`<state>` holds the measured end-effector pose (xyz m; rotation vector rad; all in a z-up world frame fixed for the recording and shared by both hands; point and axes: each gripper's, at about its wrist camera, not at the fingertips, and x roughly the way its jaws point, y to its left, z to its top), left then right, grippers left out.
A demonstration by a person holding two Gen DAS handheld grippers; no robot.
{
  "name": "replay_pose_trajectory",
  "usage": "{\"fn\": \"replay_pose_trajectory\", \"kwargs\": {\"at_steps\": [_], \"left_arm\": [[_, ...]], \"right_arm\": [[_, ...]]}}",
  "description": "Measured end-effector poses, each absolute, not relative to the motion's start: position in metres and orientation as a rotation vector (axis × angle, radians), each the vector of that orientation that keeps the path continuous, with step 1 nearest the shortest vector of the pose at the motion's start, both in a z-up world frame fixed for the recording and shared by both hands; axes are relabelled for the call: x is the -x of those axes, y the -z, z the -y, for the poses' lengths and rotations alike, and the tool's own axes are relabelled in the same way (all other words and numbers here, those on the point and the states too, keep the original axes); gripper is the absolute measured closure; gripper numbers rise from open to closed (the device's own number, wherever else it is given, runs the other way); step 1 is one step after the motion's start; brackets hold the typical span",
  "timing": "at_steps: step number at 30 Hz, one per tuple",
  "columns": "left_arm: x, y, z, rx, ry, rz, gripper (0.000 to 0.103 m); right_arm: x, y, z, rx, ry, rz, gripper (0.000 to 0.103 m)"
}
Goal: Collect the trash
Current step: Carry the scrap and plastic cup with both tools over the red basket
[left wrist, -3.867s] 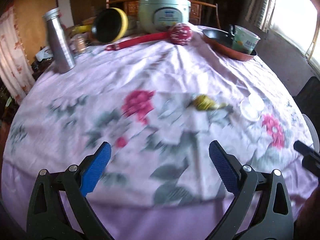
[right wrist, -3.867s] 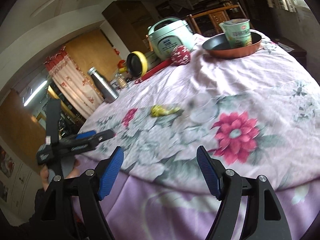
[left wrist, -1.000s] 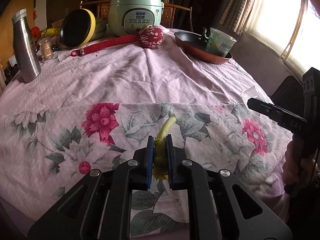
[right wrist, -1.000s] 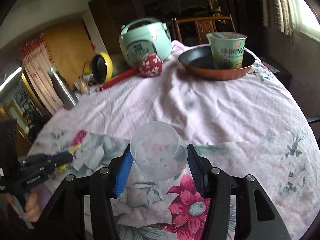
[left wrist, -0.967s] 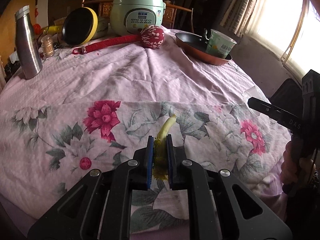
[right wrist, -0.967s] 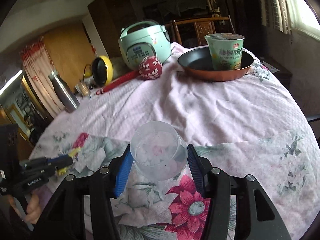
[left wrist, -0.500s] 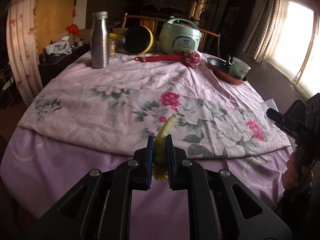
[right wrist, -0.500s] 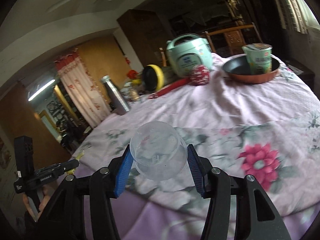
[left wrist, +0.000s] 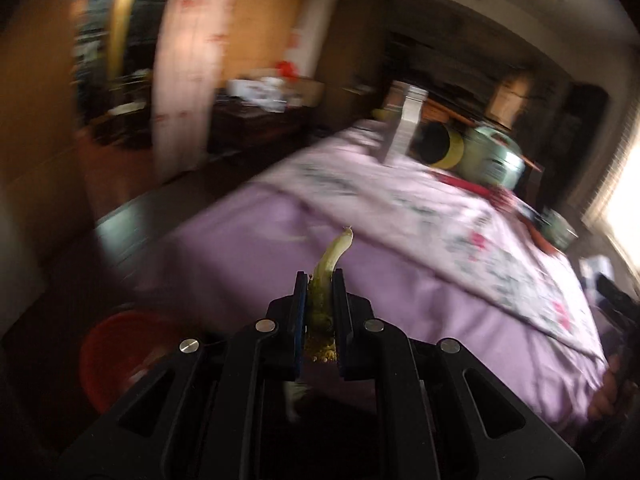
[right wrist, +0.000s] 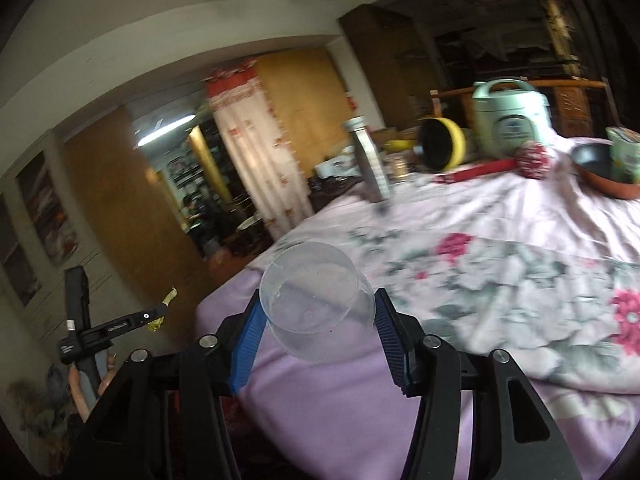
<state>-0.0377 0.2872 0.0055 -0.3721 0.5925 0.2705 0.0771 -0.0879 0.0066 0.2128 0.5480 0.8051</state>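
Observation:
My left gripper (left wrist: 319, 280) is shut on a yellow-green vegetable scrap (left wrist: 330, 262), whose pale tip sticks up past the fingers. It hangs off the table's left side, above the dark floor. A red bin (left wrist: 120, 354) sits on the floor at lower left, partly behind the gripper. My right gripper (right wrist: 316, 312) is shut on a clear plastic cup (right wrist: 316, 300), held on its side with its mouth toward the camera, over the table's near edge. The left gripper (right wrist: 154, 314) with the scrap (right wrist: 168, 298) shows at left in the right wrist view.
The table with a lilac floral cloth (right wrist: 500, 264) carries a steel bottle (right wrist: 370, 160), a yellow-rimmed pan (right wrist: 442, 142), a green rice cooker (right wrist: 510, 118), a red-handled massage hammer (right wrist: 530, 164) and a pan holding a noodle cup (right wrist: 618, 168). A white-red curtain (right wrist: 260, 152) hangs beyond.
Both grippers have pulled back and swung left off the table, each keeping its load. The left view now looks at the floor and the red bin.

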Motion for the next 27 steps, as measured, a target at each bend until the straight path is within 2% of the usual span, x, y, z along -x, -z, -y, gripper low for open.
{"fn": "replay_pose_trajectory", "kwargs": {"at_steps": [6, 14, 16, 18, 22, 27], "left_arm": [[0.091, 0.049, -0.358, 0.489, -0.484, -0.621, 0.09], [0.104, 0.1, -0.417, 0.641, -0.55, -0.658, 0.088], [0.105, 0.111, -0.423, 0.672, -0.557, -0.679, 0.074], [0.11, 0.122, -0.436, 0.714, -0.585, -0.691, 0.035], [0.124, 0.131, -0.451, 0.748, -0.643, -0.679, 0.031], [0.146, 0.13, -0.465, 0.738, -0.81, -0.66, 0.021]], "right_arm": [[-0.051, -0.009, 0.032, -0.15, -0.913, -0.579, 0.049], [-0.03, 0.001, -0.027, -0.067, -0.968, -0.658, 0.049], [-0.027, 0.006, -0.043, -0.049, -0.978, -0.685, 0.049], [-0.025, 0.01, -0.058, -0.026, -0.987, -0.712, 0.049], [-0.02, 0.02, -0.094, 0.033, -1.011, -0.757, 0.049], [-0.007, 0.034, -0.154, 0.122, -1.08, -0.818, 0.049]]}}
